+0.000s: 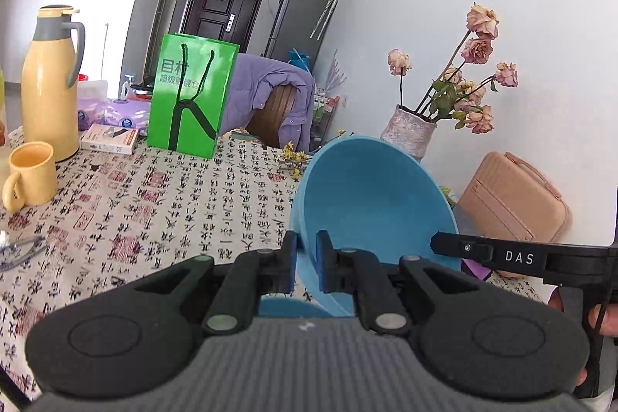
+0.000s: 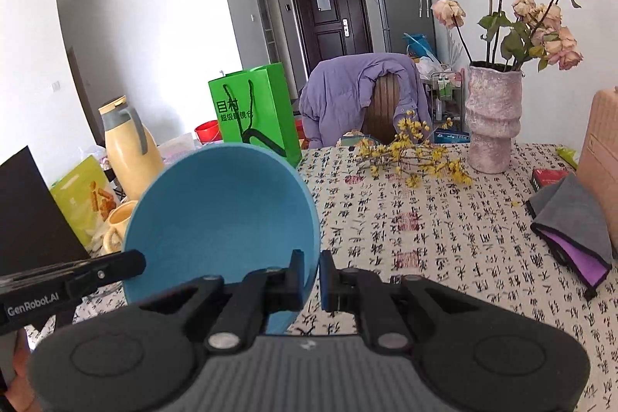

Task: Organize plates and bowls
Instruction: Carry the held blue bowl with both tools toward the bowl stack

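Observation:
A light blue bowl hangs tilted above the patterned tablecloth, its hollow facing the cameras. My left gripper is shut on the bowl's left rim, one pad inside and one outside. At the bowl's right rim the right gripper reaches in from the side. In the right wrist view the same bowl fills the left centre, and my right gripper is shut on its right rim. The left gripper meets the opposite rim there. No plates are in view.
On the table stand a yellow thermos, a yellow mug, a green paper bag and a vase of dried roses. Yellow flower sprigs, a grey-purple cloth and a pink case lie right.

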### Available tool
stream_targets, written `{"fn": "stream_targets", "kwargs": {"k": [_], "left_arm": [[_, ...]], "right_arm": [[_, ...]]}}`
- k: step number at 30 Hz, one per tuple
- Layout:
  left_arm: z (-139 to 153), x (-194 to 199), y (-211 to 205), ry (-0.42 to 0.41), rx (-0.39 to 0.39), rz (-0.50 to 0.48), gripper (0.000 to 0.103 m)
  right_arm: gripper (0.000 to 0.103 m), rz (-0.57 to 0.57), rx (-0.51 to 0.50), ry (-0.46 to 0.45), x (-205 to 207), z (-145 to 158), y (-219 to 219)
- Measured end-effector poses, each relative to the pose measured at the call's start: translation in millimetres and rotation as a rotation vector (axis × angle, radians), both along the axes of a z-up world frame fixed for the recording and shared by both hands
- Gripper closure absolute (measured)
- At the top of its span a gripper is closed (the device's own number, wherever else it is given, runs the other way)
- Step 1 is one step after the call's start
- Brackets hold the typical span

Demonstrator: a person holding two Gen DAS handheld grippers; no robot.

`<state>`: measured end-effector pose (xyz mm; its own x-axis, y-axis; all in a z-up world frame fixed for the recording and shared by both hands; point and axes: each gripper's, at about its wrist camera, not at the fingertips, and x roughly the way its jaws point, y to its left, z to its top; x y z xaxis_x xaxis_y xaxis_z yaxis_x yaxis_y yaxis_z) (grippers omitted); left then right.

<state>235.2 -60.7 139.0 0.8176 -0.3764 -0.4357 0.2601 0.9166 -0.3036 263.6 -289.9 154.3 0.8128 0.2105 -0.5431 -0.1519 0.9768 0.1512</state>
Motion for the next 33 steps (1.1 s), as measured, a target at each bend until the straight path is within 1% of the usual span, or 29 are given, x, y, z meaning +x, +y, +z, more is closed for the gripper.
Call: {"fn": "stream_targets", "kwargs": {"k": [2,5,11,13,16,24,26,31,33], "left_arm": [[-8.8,-18.1,4.9,-0.001,-0.001,-0.004,0.093],[-20.4,-35.4,13.4,0.017,-0.016,-0.005,0.092],[-44.7,-51.1,27.5,0.069,-0.024,0.021,0.092],[-53.0,-50.5,32.0,0.094,-0.032,0.029,0.092],[-61.2,-48.4,37.0,0.106,-0.028,0.037,0.092],[-70.1,-31.7,40.3,0.141,-0.03,0.034,0.092],[-71.6,-25.8,39.9,0.15,-0.035,0.026,0.092],[-74.6,-14.9,38.5,0.178,-0.033,0.005,0.091],[-75.8,-11.7,37.7,0.186,-0.027,-0.003,0.089]], "right_arm": [[0.095,0.006,0.004,0.008,-14.4,-8.3,2.3],[0.095,0.016,0.013,0.021,-31.1,-18.1,5.9],[0.095,0.046,0.001,0.074,-45.1,-44.3,21.3],[0.095,0.053,-0.002,0.09,-44.7,-51.6,25.7],[0.095,0.06,-0.009,0.108,-41.3,-60.6,31.5],[0.094,0.069,-0.005,0.171,-24.1,-70.5,35.9],[0.091,0.064,0.004,0.176,-20.7,-71.3,34.2],[0.09,0.053,0.025,0.211,-10.5,-77.5,28.6],[0.088,0.052,0.034,0.227,-7.9,-79.9,27.0]]}}
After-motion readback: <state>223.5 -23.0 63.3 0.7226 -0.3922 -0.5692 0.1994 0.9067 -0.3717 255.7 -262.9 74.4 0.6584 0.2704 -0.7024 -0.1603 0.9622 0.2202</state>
